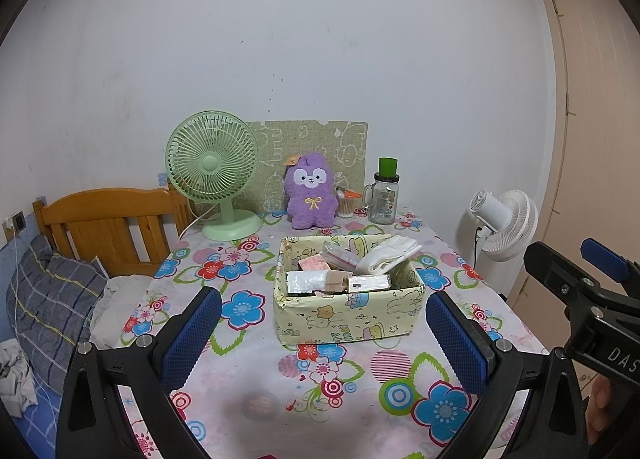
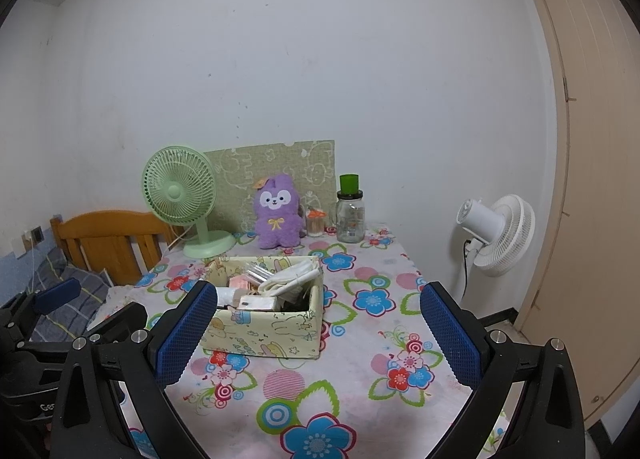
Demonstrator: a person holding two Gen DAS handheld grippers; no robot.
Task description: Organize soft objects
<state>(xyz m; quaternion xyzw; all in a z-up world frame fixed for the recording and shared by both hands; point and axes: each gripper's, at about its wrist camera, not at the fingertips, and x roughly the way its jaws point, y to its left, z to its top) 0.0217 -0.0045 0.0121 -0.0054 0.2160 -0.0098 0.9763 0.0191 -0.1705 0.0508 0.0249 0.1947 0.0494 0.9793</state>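
1. Left wrist view, far left: you see a wooden headboard (image 1: 112, 225) with a grey checked pillow (image 1: 52, 299) lying below it, beside the table.
2. Your left gripper (image 1: 324, 339) hovers above the flowered tablecloth (image 1: 256, 375) with its blue pads (image 1: 192, 339) spread wide apart — it holds nothing.
3. At the back of the table stands a green fan (image 1: 214, 175), and just right of it the purple plush toy (image 1: 310, 191) sits upright against a green patterned board (image 1: 316, 147).
4. Right of the toy there is a glass jar with a green lid (image 1: 384, 195).
5. In the middle of the table stands the yellow fabric box (image 1: 348, 315); it holds small packets, and a white folded cloth (image 1: 390, 255) lies over its back right corner.
6. Further right, beside the table, stands a white fan (image 1: 506, 225).
7. Right wrist view: your right gripper (image 2: 320, 339) is also wide open and empty — the box (image 2: 264, 333) shows just past its left pad (image 2: 188, 333), and the toy (image 2: 278, 217) sits well behind.
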